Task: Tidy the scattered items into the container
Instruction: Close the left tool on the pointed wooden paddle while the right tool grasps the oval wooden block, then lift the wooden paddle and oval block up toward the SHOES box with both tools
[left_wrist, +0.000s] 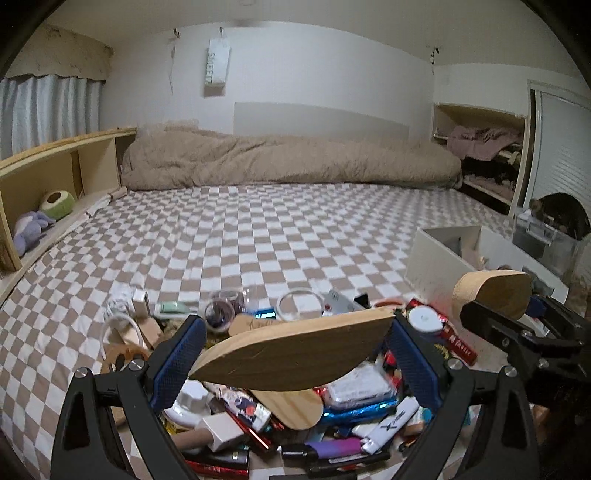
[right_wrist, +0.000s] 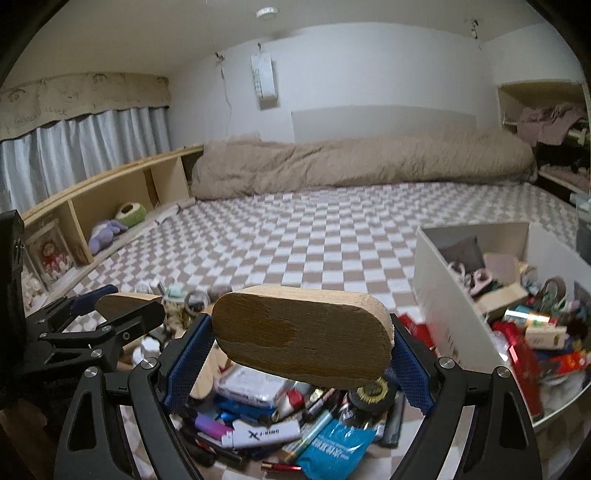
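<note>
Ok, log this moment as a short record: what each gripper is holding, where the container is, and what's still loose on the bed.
left gripper: shut on pale wooden piece
right gripper: shut on dark-faced wooden block
container: white bin, on checkered bedspread, to the right of both grippers, already part full
loose items: pile under the grippers, including white lighter, purple lighter, blue packet

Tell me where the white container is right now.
The white container sits on the checkered bedspread at the right in both views, beside the clutter pile, already part-filled.
</note>
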